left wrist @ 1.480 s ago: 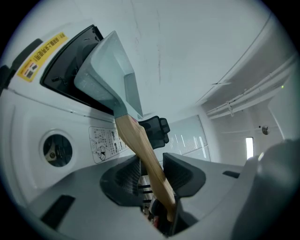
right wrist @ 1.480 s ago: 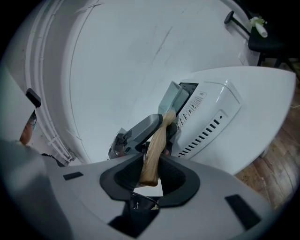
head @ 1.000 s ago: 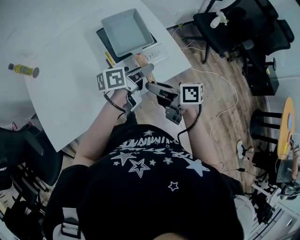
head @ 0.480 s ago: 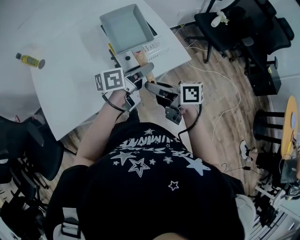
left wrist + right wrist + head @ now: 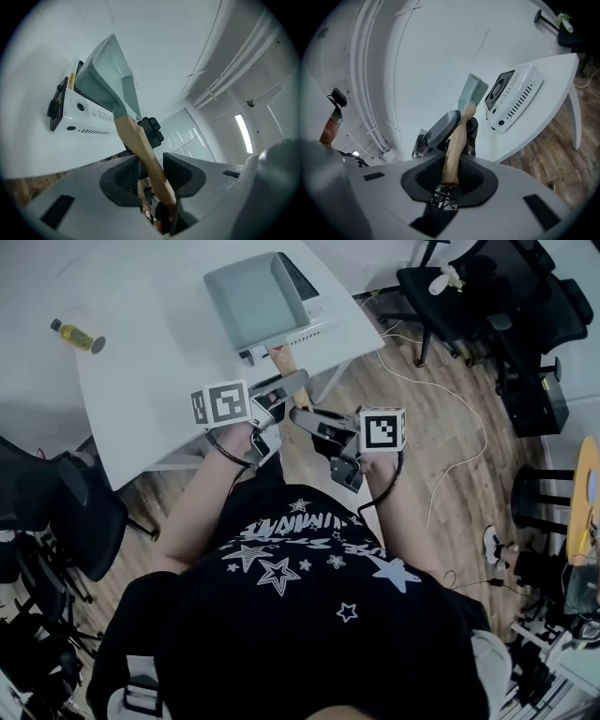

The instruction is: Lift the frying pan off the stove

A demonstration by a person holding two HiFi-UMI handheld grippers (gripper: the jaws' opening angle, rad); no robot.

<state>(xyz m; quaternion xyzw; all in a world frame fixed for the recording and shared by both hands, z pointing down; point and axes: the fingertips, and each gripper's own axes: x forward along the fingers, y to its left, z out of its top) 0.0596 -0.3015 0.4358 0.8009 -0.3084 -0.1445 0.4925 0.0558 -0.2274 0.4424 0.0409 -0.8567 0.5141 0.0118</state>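
White table (image 5: 141,371) | left tool (image 5: 154,176), right tool (image 5: 452,173) (just tightening) clamp pan handle (image 5: 457,136) | pan (image 5: 255,301) apparently off stove (image 5: 513,96)

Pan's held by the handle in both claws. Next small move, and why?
Probably draw the frying pan back, level, further clear of the stove. The left claw and the right claw, whose jaws have just been closing, both clamp the wooden handle. The burner shows uncovered, yet the pan hangs close beside it.

Black shirt (image 5: 309,615), white stars — grey left claw (image 5: 289,383), grey right claw (image 5: 309,418).
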